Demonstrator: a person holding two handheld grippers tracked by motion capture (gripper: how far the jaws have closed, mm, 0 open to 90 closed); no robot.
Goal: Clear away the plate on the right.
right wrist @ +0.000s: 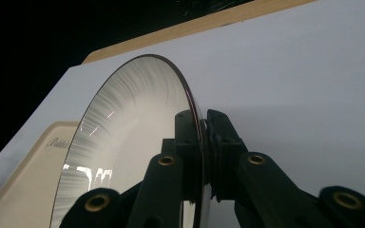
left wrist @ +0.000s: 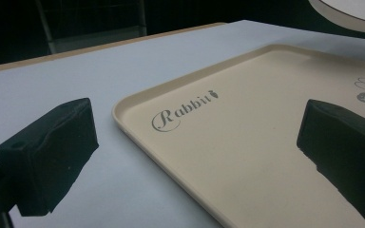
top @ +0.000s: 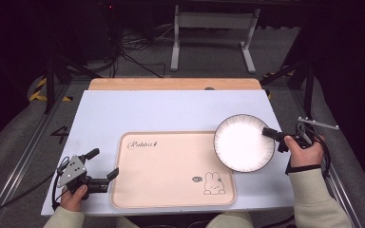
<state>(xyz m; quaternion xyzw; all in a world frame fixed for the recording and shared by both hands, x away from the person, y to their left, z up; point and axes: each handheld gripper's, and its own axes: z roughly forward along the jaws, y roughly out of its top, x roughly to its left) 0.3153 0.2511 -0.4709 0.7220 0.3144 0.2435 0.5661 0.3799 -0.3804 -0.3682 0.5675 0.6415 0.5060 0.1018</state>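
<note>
Right hand point(top: 305, 153): forearm in from the counter's right edge, wrist level, right hand-held gripper point(top: 269, 132) pointing left; jaws closed on the rim of the plate point(top: 243, 142), one above and one below its edge; plate round, glossy white, dark-rimmed, fine radial ribbing, overlapping the tray's point(top: 171, 168) upper right corner; left hand point(top: 73, 195): low at the counter's point(top: 171, 107) near left corner, left hand-held gripper point(top: 105, 164) jaws spread wide, holding nothing, just beside the tray's left edge; tray: rectangular, matte beige, rounded raised lip, printed "Rabbit" script and rabbit drawing; counter: pale smooth surface, wooden strip along far edge
</note>
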